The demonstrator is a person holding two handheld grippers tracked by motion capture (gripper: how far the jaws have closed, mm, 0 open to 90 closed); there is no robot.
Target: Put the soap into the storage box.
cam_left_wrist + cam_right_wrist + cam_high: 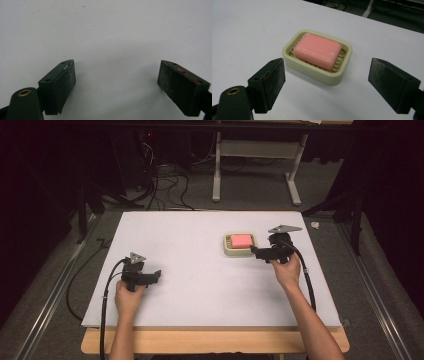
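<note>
Soap (317,50), pink rounded bar, in ribbed cream dish (317,72); both claws spread.

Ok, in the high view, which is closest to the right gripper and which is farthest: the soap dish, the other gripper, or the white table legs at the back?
1. Soap dish, just left of the right gripper.
2. Left gripper, across the table near its left edge.
3. White table legs, on the floor behind the table.
</note>
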